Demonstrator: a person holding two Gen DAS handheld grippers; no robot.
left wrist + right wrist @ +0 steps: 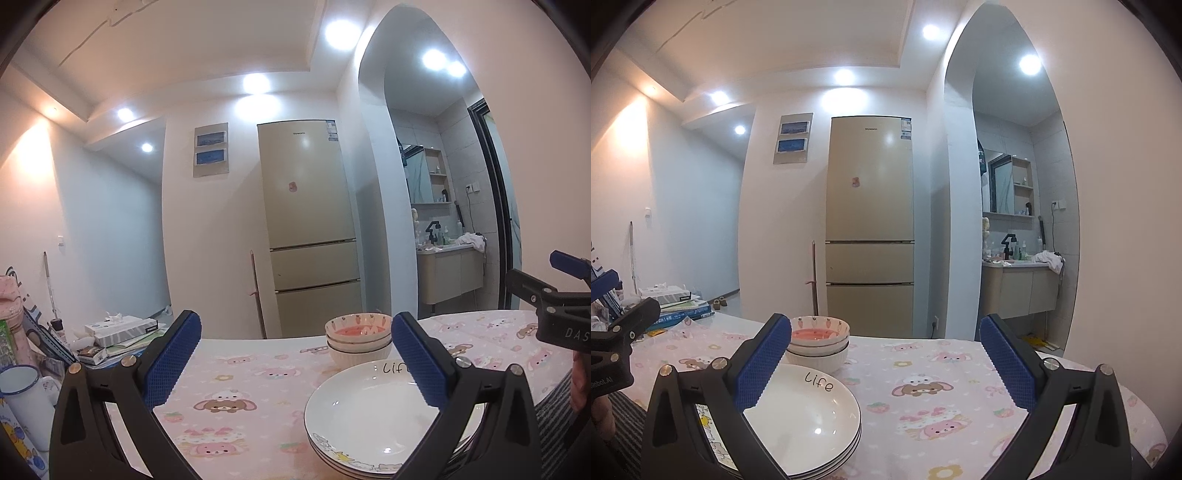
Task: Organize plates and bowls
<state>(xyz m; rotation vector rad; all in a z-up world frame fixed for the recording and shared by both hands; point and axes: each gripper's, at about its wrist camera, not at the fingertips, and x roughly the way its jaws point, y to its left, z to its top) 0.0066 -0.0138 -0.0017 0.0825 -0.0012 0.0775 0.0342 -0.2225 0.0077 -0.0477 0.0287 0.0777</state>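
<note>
A stack of plates (pixel 809 421) sat near the table's (pixel 960 373) front edge, with a stack of bowls (pixel 818 341) just behind it toward the far edge. Both the left gripper (pixel 295 362) and the right gripper (pixel 882 362) hovered above, wide apart and empty. A fridge (pixel 870 225) stood beyond.

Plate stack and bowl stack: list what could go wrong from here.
1. The plate stack sits near the table's near edge; a nudge from either open claw could push it off.
2. The bowl stack stands close behind the plates, so a forward push on the plates may knock it.
3. Left claw and right claw work close together and could collide.
</note>
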